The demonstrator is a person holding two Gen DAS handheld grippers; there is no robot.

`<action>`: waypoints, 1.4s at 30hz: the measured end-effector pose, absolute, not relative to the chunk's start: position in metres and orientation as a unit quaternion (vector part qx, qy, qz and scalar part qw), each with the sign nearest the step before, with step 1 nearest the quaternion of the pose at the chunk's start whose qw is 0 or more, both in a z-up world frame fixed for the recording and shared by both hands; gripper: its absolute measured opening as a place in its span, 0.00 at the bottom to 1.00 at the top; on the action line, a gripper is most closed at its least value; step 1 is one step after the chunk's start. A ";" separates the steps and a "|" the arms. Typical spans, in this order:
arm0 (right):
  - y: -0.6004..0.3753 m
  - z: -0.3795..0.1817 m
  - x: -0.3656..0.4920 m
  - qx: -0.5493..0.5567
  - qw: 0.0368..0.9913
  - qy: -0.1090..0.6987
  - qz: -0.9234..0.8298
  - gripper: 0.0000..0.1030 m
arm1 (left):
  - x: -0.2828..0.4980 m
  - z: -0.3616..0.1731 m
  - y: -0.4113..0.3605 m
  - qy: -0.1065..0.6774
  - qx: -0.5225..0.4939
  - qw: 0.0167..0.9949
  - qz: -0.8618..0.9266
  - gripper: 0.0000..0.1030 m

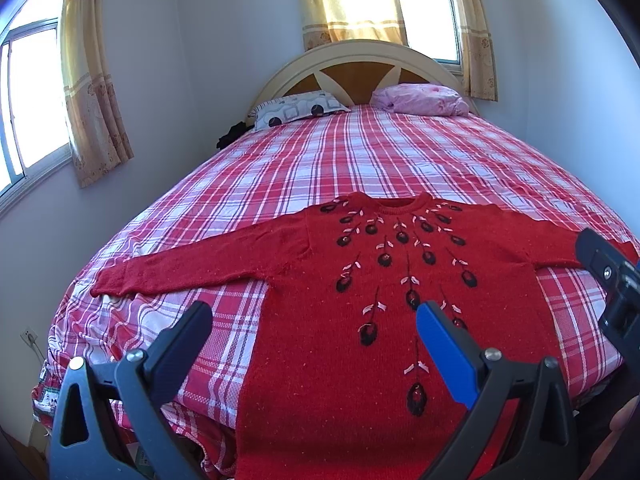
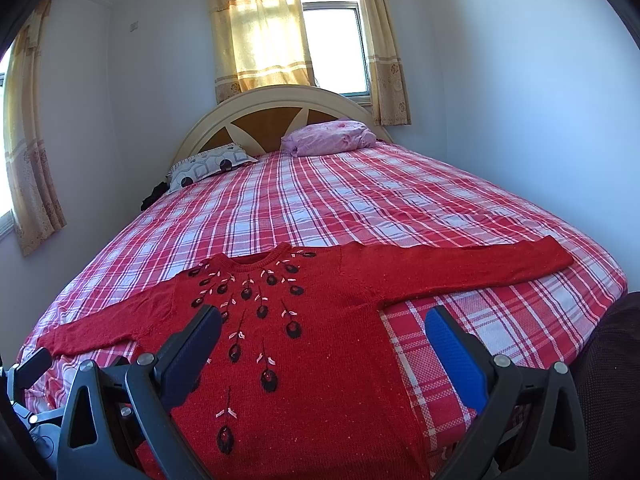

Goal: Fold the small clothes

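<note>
Sweater: one red knit sweater (image 1: 360,280) lies flat, front up, on the foot end of the bed (image 1: 320,152); both sleeves are stretched out sideways and its hem hangs over the bed's edge.
Pattern: dark embroidered buds on stems fan down from the sweater's neckline; too many to count surely.
Pillows: two beyond the sweater, at the headboard (image 1: 360,64): a grey patterned pillow (image 1: 300,110) and a pink pillow (image 1: 420,98).
Windows: two, each curtained.
Writing: none legible.
Left tongs (image 1: 314,336): spread wide, holding nothing, hovering low over the sweater's lower left part.
Right tongs (image 2: 324,340): spread wide, holding nothing, hovering over the sweater's lower right side.
Contact: neither seems to touch the sweater, though the low angle makes this uncertain.
</note>
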State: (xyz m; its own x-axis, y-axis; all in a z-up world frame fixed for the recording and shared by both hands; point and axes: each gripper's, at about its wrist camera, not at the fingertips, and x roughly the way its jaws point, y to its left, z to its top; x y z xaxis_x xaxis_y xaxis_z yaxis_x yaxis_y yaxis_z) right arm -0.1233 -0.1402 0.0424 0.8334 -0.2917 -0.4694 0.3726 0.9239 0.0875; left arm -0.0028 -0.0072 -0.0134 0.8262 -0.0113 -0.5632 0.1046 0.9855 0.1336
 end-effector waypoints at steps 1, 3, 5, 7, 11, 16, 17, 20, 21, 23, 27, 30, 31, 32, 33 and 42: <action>-0.140 0.042 -0.124 0.088 0.953 0.231 -0.174 0.99 | -0.003 -0.014 -0.008 0.294 0.079 0.952 -0.031 1.00; -0.141 0.043 -0.122 0.088 0.953 0.231 -0.174 0.99 | -0.001 -0.015 -0.008 0.296 0.079 0.951 -0.031 1.00; -0.141 0.042 -0.122 0.089 0.953 0.233 -0.174 0.99 | 0.000 -0.015 -0.009 0.298 0.078 0.951 -0.031 1.00; -0.142 0.042 -0.121 0.089 0.952 0.234 -0.174 0.99 | 0.000 -0.016 -0.009 0.300 0.077 0.950 -0.031 1.00; -0.143 0.038 -0.118 0.092 0.950 0.242 -0.174 0.99 | 0.002 -0.018 -0.009 0.307 0.074 0.948 -0.034 1.00; -0.145 0.031 -0.112 0.094 0.947 0.252 -0.175 0.99 | 0.008 -0.022 -0.007 0.319 0.070 0.944 -0.038 1.00; -0.145 0.029 -0.110 0.094 0.947 0.252 -0.177 0.99 | 0.009 -0.024 -0.007 0.320 0.070 0.944 -0.039 1.00; -0.150 0.023 -0.106 0.094 0.945 0.257 -0.181 0.99 | 0.015 -0.028 -0.007 0.323 0.069 0.943 -0.042 1.00; -0.153 0.019 -0.103 0.095 0.943 0.261 -0.183 0.99 | 0.017 -0.030 -0.007 0.324 0.069 0.942 -0.044 1.00; -0.160 0.010 -0.097 0.093 0.939 0.272 -0.191 0.99 | 0.024 -0.035 -0.010 0.328 0.069 0.941 -0.050 1.00; -0.185 -0.004 -0.089 0.105 0.932 0.276 -0.208 0.99 | 0.041 -0.045 -0.017 0.336 0.071 0.937 -0.059 1.00; -0.210 -0.009 -0.085 0.120 0.928 0.274 -0.222 0.99 | 0.061 -0.055 -0.026 0.351 0.075 0.931 -0.065 1.00; -0.222 -0.012 -0.083 0.127 0.925 0.277 -0.227 0.99 | 0.065 -0.057 -0.028 0.355 0.074 0.929 -0.069 0.99; -0.236 -0.014 -0.082 0.136 0.920 0.280 -0.237 0.99 | 0.072 -0.060 -0.032 0.363 0.073 0.926 -0.075 0.97; -0.248 -0.014 -0.082 0.145 0.916 0.280 -0.249 0.99 | 0.076 -0.062 -0.034 0.366 0.074 0.924 -0.079 0.96; -0.386 -0.017 -0.122 0.259 0.855 0.238 -0.382 0.99 | 0.113 -0.075 -0.050 0.396 0.063 0.907 -0.125 0.95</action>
